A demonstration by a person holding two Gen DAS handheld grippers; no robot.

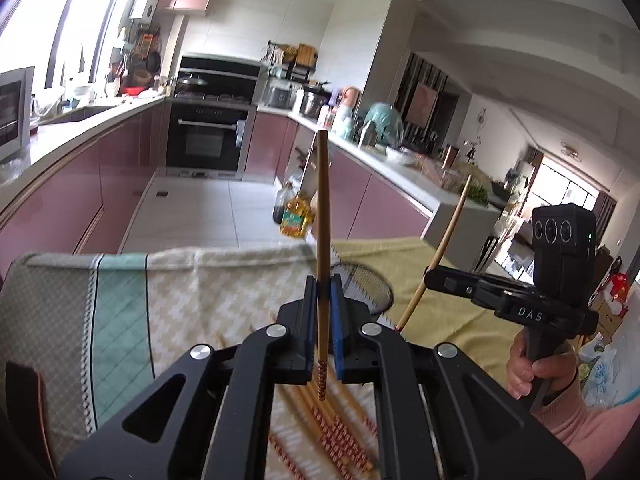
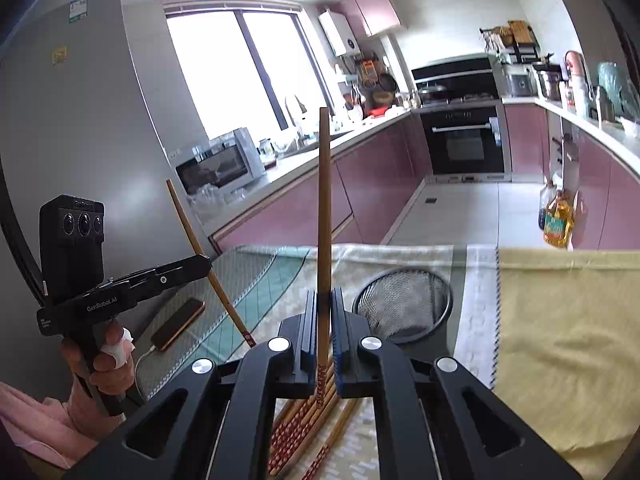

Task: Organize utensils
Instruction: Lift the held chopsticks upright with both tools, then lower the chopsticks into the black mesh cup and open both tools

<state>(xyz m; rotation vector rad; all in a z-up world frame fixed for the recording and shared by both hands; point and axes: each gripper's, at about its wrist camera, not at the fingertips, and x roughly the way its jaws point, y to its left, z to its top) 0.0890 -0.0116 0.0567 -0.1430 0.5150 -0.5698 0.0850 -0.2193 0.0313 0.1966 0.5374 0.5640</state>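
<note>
Loose chopsticks (image 1: 340,436) blurred, partly hidden behind the left gripper (image 1: 322,300).

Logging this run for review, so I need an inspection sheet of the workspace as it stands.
Surface: table under patterned and yellow cloths.
Job's things: chopstick pile on the cloth; mesh holder beyond it.
Clutter: phone at the left.
Grippers: left gripper shut on one chopstick; right gripper shut on another chopstick.
Cables: white lead at the phone.
Surroundings: kitchen, oven, oil bottle on floor.
</note>
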